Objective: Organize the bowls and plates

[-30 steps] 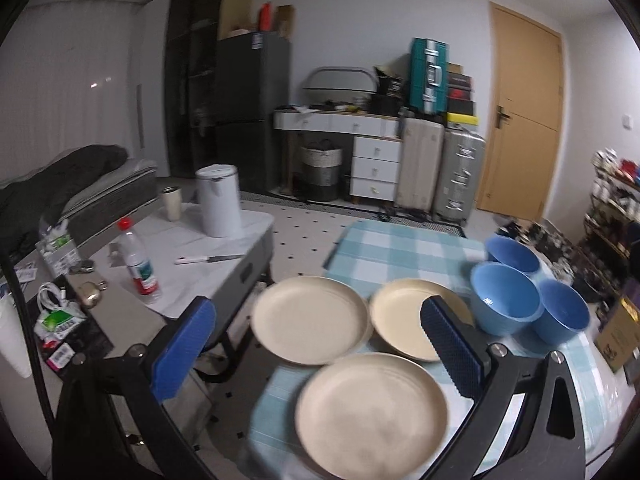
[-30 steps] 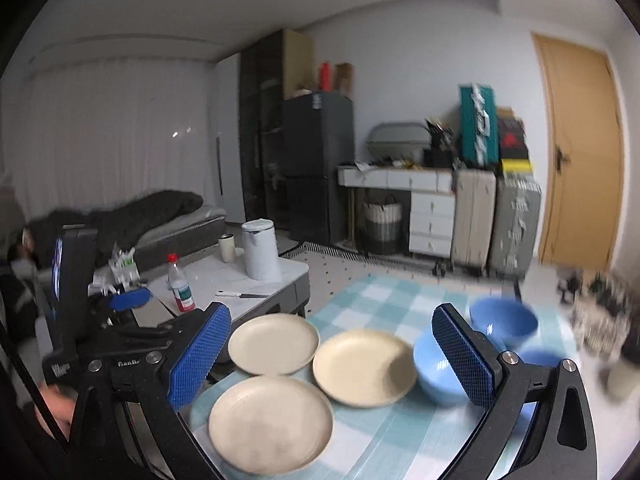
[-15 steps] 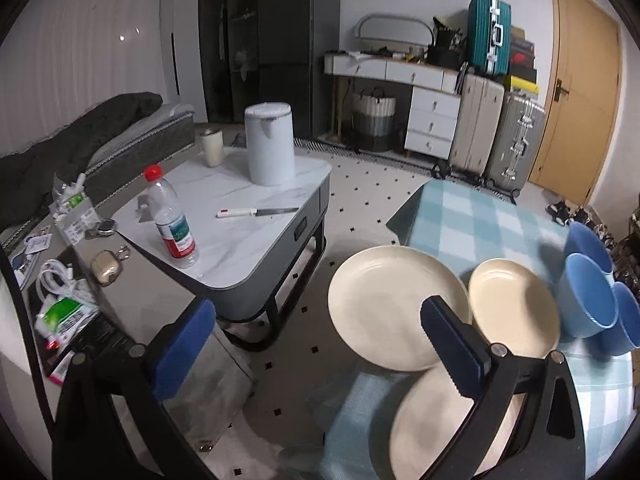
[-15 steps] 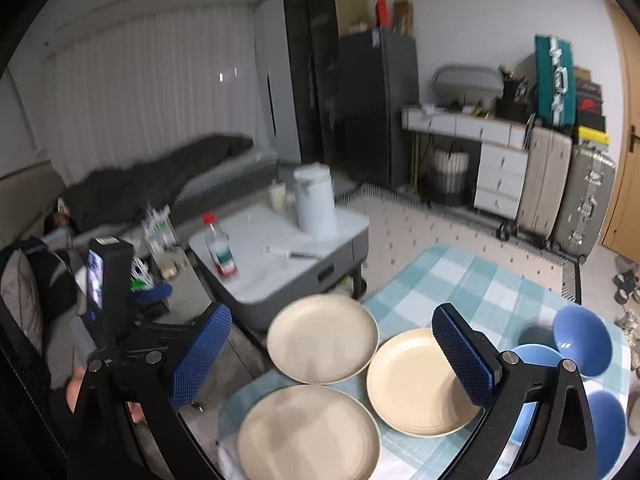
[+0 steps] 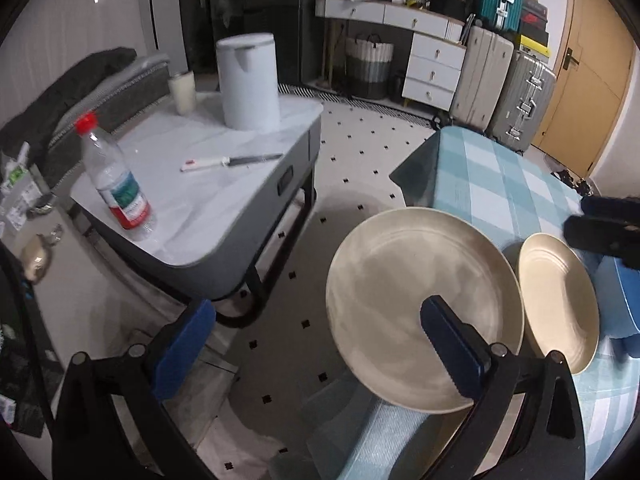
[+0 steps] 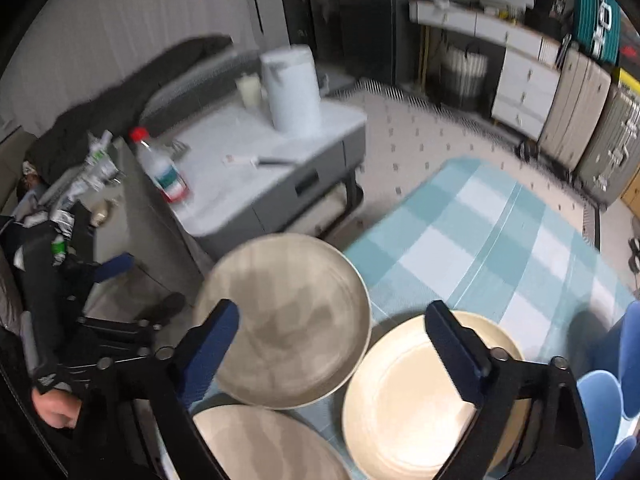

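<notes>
Left claw (image 5: 316, 344) is spread wide, holding nothing, hovering off the near-left corner of the checkered counter (image 5: 500, 184). Its right finger (image 5: 452, 348) overlaps the big beige plate (image 5: 412, 292) in the picture (contact unclear). Right of that, past the finger, sits a second cream plate (image 5: 560, 300), close beside the first; whether they touch cannot be told. Blue bowl (image 5: 620, 304) sits at far right, just beyond the cream plate, blurred. A black part of the other tool (image 5: 608, 224) pokes in above it.

Right claw (image 6: 332, 344) is also wide open, empty, above the plates. Between its fingers lies the grey-beige plate (image 6: 288, 320) at the counter's (image 6: 480, 232) corner. Behind the right finger (image 6: 456, 352) is the cream plate (image 6: 408, 400); a third plate (image 6: 264, 444) lies below the left finger, its far rim under the first plate's edge. Blue bowls (image 6: 604, 400) sit far right of the claw, partly cut off. The left tool, with the gripping hand (image 6: 52, 404), is visible at lower left.

Ahead-left of both claws is a grey side table (image 5: 208, 200) with a white kettle (image 5: 248, 80), a cup (image 5: 182, 92), a knife (image 5: 232, 161) and a red-capped water bottle (image 5: 116, 176). Suitcases (image 5: 504, 88) and a white drawer unit (image 5: 432, 68) stand far ahead by the wall.
</notes>
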A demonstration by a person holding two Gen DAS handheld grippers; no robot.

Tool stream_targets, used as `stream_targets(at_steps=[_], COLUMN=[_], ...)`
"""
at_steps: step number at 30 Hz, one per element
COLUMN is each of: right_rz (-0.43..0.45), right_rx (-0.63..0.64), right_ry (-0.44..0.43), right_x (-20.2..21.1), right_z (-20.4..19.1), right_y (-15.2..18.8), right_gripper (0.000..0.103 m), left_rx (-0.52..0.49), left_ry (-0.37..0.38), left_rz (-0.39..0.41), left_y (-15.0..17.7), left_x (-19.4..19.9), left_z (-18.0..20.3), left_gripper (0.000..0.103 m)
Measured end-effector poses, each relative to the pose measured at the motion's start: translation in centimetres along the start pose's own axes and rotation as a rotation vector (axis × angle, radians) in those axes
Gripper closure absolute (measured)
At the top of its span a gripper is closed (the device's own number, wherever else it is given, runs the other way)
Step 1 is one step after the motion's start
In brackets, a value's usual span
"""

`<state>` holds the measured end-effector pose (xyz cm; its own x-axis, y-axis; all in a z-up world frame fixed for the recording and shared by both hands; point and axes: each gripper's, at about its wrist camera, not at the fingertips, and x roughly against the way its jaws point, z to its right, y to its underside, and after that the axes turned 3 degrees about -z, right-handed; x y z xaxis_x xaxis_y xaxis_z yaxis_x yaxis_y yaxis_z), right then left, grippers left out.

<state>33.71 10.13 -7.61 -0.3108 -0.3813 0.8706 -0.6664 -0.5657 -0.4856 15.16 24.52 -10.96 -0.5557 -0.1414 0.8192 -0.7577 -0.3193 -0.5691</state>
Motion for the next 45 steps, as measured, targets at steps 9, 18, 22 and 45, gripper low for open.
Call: stream_targets(at_steps=[9,18,22,45], right_rz=[-0.089,-0.192,-0.217,-0.291], right_rx=[0.032,0.042,0.023,0.027], right_ry=[0.007,-0.011,-0.032,-0.025], right_x=[-5.8,-10.2,-11.2,-14.0], right_z=[1.6,2.5,3.0,2.6], right_y=[-1.7,-2.2,-2.0,-0.9], right_gripper=[0.015,0.026,0.030,0.065], left_rx=[0.020,0.071,0.072,0.127], left_ry=[0.052,0.089,0.097,0.175], left_rz=[-0.068,-0.134,-0.143,-0.212], left_y=[-0.5,-0.4,-0.1,0.5], left_x=[-3.1,-5.5,-5.8,-7.3], left_z=[-0.6,-1.7,-1.6,-2.2], left_gripper=[0.000,0.000,0.000,0.042])
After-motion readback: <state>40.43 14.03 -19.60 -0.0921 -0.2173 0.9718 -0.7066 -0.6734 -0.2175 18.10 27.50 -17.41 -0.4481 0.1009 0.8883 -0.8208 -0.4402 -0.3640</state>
